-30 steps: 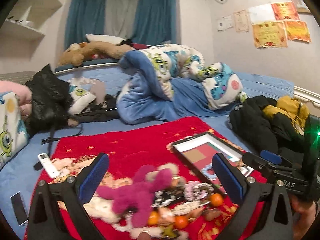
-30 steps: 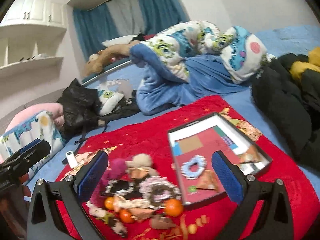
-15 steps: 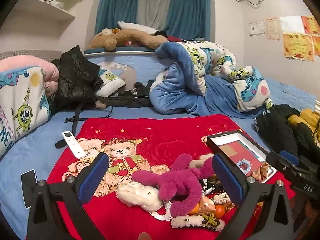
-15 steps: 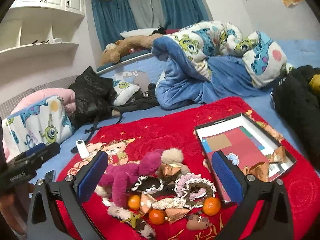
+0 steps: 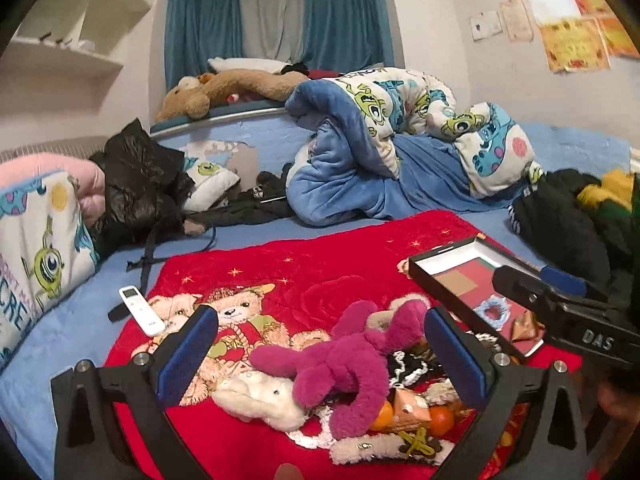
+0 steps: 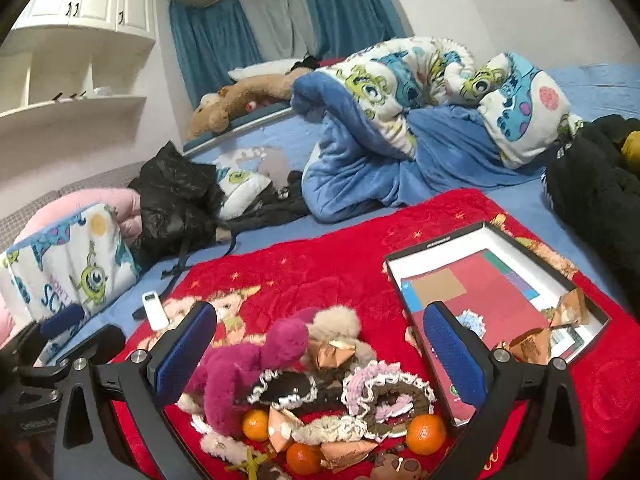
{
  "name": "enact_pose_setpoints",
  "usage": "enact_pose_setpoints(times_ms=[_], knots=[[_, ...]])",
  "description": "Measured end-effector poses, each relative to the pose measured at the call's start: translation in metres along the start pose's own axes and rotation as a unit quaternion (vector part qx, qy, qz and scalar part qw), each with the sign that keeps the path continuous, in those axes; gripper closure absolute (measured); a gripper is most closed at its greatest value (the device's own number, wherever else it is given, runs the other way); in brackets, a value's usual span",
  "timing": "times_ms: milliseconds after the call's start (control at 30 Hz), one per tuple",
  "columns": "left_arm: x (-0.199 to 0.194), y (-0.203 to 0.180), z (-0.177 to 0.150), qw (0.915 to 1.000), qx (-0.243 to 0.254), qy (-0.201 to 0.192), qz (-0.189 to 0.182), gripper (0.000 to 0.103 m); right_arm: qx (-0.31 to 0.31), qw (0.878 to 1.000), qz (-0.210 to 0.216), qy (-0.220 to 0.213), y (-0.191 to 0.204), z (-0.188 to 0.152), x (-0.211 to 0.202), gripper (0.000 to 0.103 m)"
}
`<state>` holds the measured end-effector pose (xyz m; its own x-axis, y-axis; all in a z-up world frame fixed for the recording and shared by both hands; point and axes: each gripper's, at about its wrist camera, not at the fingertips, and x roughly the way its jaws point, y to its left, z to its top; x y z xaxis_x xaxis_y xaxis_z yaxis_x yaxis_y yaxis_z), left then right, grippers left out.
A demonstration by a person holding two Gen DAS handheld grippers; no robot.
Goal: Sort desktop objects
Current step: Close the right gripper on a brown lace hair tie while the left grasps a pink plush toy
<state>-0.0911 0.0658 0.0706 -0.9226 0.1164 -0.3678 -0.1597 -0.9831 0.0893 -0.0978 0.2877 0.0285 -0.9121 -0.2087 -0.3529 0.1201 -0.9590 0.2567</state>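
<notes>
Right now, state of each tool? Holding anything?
Left tool: open, holding nothing, above the magenta plush.
Right tool: open, holding nothing, above the pile of hair scrunchies.

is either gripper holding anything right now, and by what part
Nothing is held. The left gripper and the right gripper both stand open, jaws wide apart, above the pile with the magenta plush toy.

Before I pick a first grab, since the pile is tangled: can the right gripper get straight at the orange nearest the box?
Probably yes. The right gripper is open, and that orange lies uncovered at the pile's edge beside the box wall. The frilly pink scrunchie touching it may get nudged.
</notes>
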Motion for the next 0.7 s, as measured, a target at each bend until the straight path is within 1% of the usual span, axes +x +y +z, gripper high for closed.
enact_pose_setpoints(times_ms=[100,167,267,300,400,500,567,600,667,700], knots=[[0.012,-0.007,-0.01,0.9999,0.011,-0.003,0.007,0.0,0.007,1.0,-0.025,-0.01,-0.005,-0.007,-0.003,0.0],[0.025,-0.011,-0.022,1.0,0.008,0.005,0.001,0.0,0.018,0.999,-0.03,-0.007,-0.011,-0.01,-0.002,0.0],[0.046,-0.022,-0.042,0.9995,0.014,0.027,-0.01,0.0,0.032,0.999,-0.036,0.005,-0.019,-0.015,0.004,0.002],[0.051,-0.026,-0.048,0.9992,0.021,0.035,-0.008,0.0,0.036,0.999,-0.039,0.01,-0.021,-0.016,0.006,0.002],[0.066,-0.034,-0.063,0.9972,0.044,0.06,0.009,0.0,0.044,0.998,-0.037,0.034,-0.029,-0.019,0.015,0.008],[0.072,-0.037,-0.069,0.9967,0.046,0.066,0.01,0.0,0.061,0.996,-0.034,0.053,-0.037,-0.024,0.022,0.012],[0.076,-0.035,-0.072,0.9967,0.036,0.073,0.002,0.0,0.079,0.994,-0.014,0.07,-0.044,-0.029,0.029,0.019],[0.078,-0.033,-0.073,0.9966,0.03,0.076,-0.002,0.0,0.092,0.993,-0.003,0.08,-0.047,-0.032,0.033,0.021],[0.083,-0.028,-0.075,0.9957,0.021,0.089,-0.012,0.0,0.106,0.989,0.015,0.099,-0.051,-0.039,0.04,0.033],[0.085,-0.026,-0.076,0.995,0.018,0.096,-0.018,0.0,0.108,0.988,0.02,0.107,-0.051,-0.041,0.043,0.035]])
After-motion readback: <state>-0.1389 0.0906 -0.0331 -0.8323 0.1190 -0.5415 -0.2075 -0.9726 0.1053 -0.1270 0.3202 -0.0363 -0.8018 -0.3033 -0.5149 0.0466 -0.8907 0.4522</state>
